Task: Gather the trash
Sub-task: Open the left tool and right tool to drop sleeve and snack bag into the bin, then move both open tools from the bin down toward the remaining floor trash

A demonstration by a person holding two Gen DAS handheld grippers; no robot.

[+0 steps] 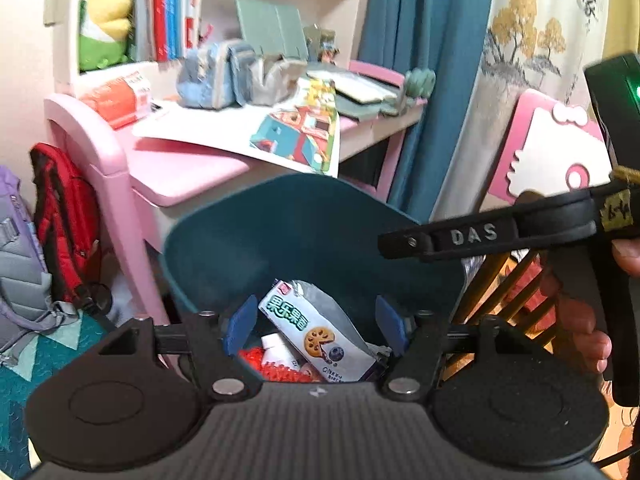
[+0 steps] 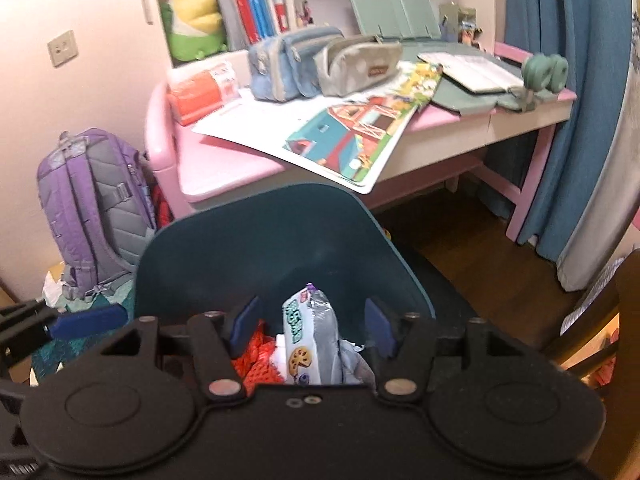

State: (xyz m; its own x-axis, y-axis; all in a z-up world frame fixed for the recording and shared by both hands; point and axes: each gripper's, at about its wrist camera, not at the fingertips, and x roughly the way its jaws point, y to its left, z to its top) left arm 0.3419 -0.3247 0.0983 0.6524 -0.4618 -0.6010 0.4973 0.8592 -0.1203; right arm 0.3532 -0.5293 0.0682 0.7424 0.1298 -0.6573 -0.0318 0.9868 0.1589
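The snack wrapper (image 1: 320,334), white with a biscuit printed on it, lies inside the dark teal bin (image 1: 248,240), tilted, its long axis running from the bin's far wall down toward my near edge, printed face up. It rests on a red mesh net (image 1: 280,368) and a small white carton (image 1: 278,350) at the bin's bottom. My left gripper (image 1: 316,324) hangs over the bin's mouth, angled downward, its blue pads spread wide and touching nothing; the wrapper shows between them but below. My right gripper (image 2: 312,326) hovers over the same bin, likewise tipped down with jaws apart and empty. In the left view my right hand (image 1: 588,320) grips its black tool at the bin's right side. Behind the bin stands a pink desk (image 2: 224,168) carrying an illustrated sheet (image 2: 348,140); a purple backpack (image 2: 96,208) leans left of the bin.
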